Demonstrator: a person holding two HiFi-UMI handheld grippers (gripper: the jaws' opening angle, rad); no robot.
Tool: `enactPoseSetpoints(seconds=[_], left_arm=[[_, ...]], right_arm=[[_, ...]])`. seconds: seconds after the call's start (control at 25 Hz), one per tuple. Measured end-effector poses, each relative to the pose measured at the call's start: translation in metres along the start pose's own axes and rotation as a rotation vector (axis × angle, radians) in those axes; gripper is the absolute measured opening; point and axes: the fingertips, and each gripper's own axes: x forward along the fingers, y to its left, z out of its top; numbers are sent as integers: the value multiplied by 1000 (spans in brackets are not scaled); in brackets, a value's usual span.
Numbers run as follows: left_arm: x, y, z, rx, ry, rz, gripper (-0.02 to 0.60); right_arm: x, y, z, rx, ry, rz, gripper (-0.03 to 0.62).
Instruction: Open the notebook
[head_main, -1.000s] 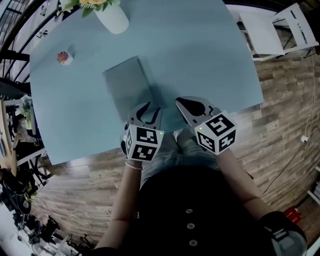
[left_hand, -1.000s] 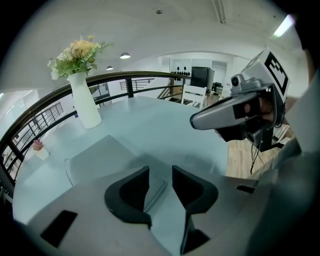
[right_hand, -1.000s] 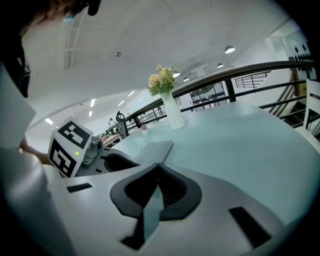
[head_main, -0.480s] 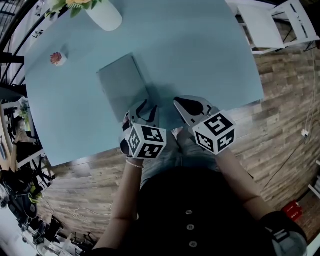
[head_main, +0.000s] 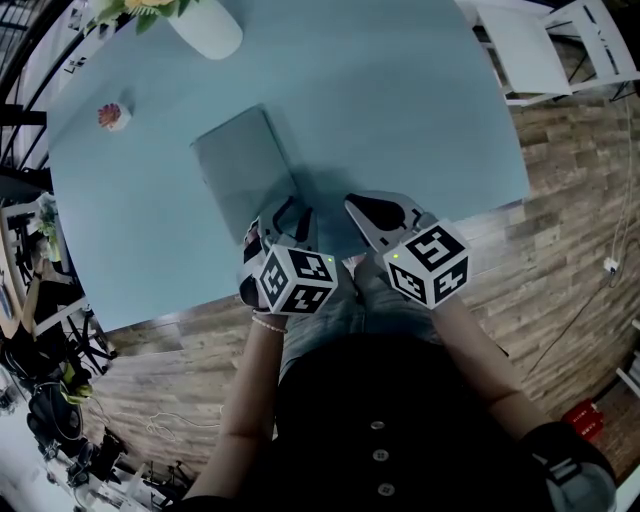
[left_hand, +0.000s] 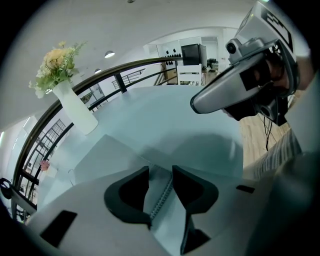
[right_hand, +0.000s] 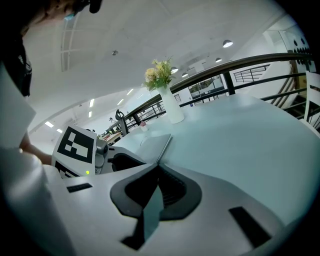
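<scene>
Left gripper (left_hand: 160, 172) has edged over the flat grey notebook (head_main: 243, 170), jaws apart; right gripper (right_hand: 157, 168) closed.

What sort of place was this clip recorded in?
Probably an office or café-like mezzanine indoors: a light blue table with a white vase of flowers, wood flooring, and a dark railing with ceiling lights beyond.

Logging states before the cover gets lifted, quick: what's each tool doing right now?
Left tool: open, the grey spiral-bound notebook edge showing between its jaws, not gripped.
Right tool: closed, holding nothing.
</scene>
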Motion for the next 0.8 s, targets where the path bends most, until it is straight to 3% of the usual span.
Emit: enactPoseSetpoints(seconds=[0.56, 0.8], left_arm=[[2, 1, 0, -35, -3, 4, 147], [-2, 1, 2, -71, -12, -18, 99]], right_arm=[[4, 3, -7, 11, -3, 25, 3], [3, 3, -4, 2, -12, 38, 3]])
